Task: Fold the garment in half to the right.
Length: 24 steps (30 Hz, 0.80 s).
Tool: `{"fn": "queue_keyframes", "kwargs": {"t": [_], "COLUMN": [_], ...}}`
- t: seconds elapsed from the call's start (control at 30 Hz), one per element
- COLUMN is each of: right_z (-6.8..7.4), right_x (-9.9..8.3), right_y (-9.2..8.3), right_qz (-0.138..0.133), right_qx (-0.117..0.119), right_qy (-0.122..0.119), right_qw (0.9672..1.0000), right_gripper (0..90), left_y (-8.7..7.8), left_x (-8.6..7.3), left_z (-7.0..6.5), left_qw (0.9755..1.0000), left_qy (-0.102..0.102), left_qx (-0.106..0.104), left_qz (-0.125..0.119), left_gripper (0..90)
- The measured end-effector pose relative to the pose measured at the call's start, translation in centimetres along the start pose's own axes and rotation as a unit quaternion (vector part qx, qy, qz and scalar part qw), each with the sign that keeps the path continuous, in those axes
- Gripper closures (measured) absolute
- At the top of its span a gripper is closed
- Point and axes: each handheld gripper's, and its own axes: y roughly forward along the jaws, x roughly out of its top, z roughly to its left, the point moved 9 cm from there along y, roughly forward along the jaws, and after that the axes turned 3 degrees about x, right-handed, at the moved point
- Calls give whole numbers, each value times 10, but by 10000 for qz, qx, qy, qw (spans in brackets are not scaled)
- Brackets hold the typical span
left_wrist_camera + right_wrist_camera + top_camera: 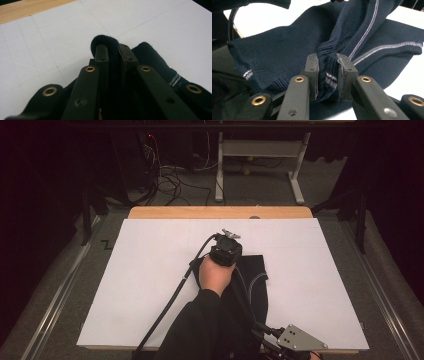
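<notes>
Right gripper view: unreadable white lettering on navy garment (287,50) hem.

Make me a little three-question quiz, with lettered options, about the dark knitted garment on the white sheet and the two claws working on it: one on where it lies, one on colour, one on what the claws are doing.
1. Where does the dark knitted garment lie?
A. on the white sheet, near the middle
B. on the floor beyond the table
C. hanging off the sheet's left edge

2. What colour are the thin stripes on the garment?
A. red
B. pale, whitish
C. green

3. How do the left claw and right claw stand?
A. both wide open, nothing between
B. one shut, one open
C. both shut on the fabric

Answers:
1 A: the high view shows it on the white sheet, close to the person's hand.
2 B: the right gripper view shows light lines on navy knit.
3 C: each gripper view shows fabric pinched between its jaws.
</notes>
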Motion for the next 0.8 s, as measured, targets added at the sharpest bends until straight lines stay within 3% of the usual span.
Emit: {"fn": "queue_keyframes", "kwargs": {"t": [0.23,0.47,0.8], "right_z": [-2,-5,-10], "right_x": [-9,-12,-3], "right_y": [-4,-9,-17], "right_qz": [161,182,-69], "right_qx": [-11,-23,-100], "right_qy": [59,156,216], "right_qw": [9999,9997,9997], "right_gripper": [720,622,516], "left_y": [5,2,-21], "left_x": [3,8,4], "left_z": [-11,-15,-4], "left_qw": [9999,9989,9971], "left_qy": [-21,-188,-96], "left_qx": [-113,-356,-431], "left_qz": [-95,-257,-624], "left_gripper": [702,490,339]}}
